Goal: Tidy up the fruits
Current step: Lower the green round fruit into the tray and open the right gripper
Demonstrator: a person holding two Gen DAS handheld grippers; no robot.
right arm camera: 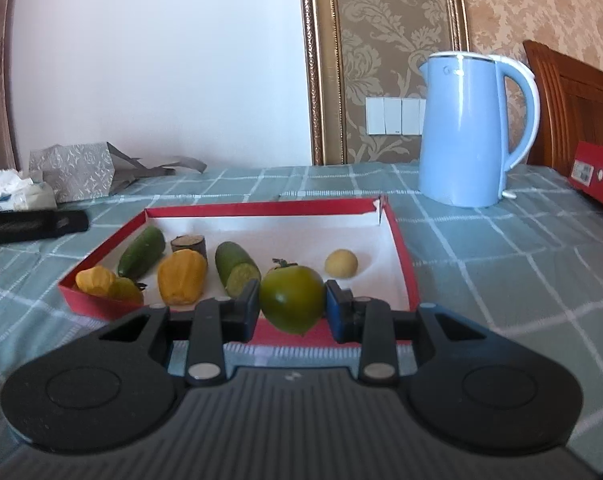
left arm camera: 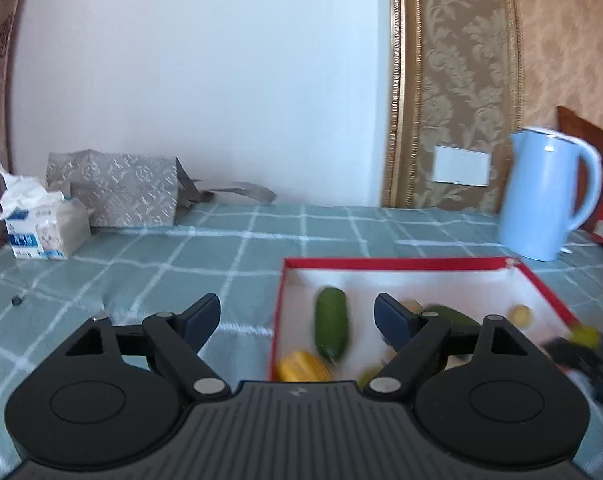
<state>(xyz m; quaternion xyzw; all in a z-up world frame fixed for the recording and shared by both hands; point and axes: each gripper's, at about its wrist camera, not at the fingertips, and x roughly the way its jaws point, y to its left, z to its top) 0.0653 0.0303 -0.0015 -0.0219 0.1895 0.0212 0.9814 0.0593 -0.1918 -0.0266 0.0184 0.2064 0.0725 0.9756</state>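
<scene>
A red-rimmed white tray (right arm camera: 397, 240) lies on the checked tablecloth and holds toy produce: a green cucumber (right arm camera: 141, 256), a cut cucumber piece (right arm camera: 235, 268), a yellow pepper (right arm camera: 182, 276), a yellow corn piece (right arm camera: 95, 280), a small potato (right arm camera: 341, 264) and a brown stub (right arm camera: 188, 243). My right gripper (right arm camera: 291, 306) is shut on a green tomato (right arm camera: 292, 300) at the tray's near edge. My left gripper (left arm camera: 297, 316) is open and empty above the tray's left edge (left arm camera: 279, 304), near the cucumber (left arm camera: 331, 326) and the corn (left arm camera: 303, 366). The right gripper (left arm camera: 581, 354) shows blurred at the right.
A light blue kettle (right arm camera: 469, 132) stands behind the tray at the right. A red box (right arm camera: 597, 176) lies at the far right by a wooden headboard. A patterned grey bag (left arm camera: 117, 190) and a tissue pack (left arm camera: 41, 224) stand at the back left.
</scene>
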